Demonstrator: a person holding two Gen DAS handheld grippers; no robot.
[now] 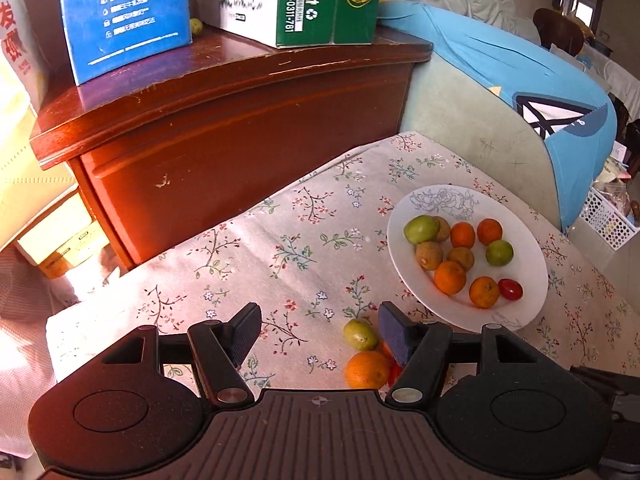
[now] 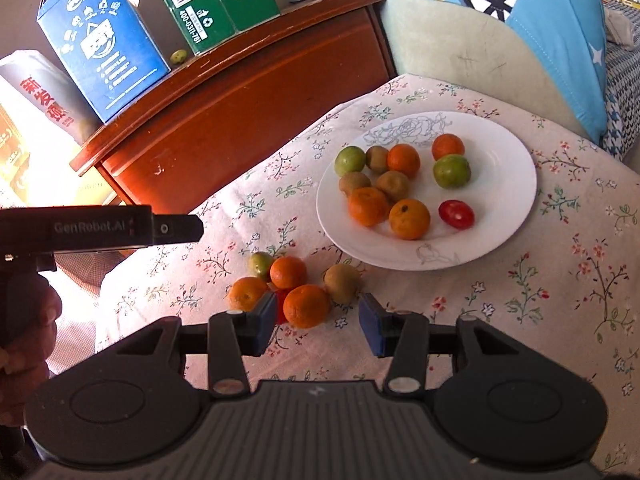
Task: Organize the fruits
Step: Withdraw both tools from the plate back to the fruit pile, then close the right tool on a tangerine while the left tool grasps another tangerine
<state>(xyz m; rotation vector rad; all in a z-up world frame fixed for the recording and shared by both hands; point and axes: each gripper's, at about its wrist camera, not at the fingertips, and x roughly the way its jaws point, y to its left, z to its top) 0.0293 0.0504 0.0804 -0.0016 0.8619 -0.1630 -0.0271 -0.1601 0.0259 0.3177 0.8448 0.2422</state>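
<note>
white plate [image 2: 508,200], faint floral line drawing on the rim, on a floral tablecloth [image 2: 560,280]: holds 4 oranges, 2 green fruits, 3 brown kiwis, 1 red tomato [image 2: 456,214], all smooth and whole.

loose cluster on the cloth, just beyond the right gripper [image 2: 318,320]: 3 oranges, 1 small green fruit [image 2: 260,264], 1 kiwi [image 2: 341,283], a red one mostly hidden under them. nearest orange [image 2: 306,306] sits just ahead of the gap, nearer the left pad. jaws moderately apart, nothing between them.

left gripper [image 1: 320,330]: jaws wide, empty, over bare cloth; a green fruit and an orange [image 1: 367,369] lie beside its right pad.

edges: wooden cabinet [image 1: 240,136] ahead and left of the jaws, sofa arm [image 1: 460,120] beyond the plate. open cloth right of the right gripper.
</note>
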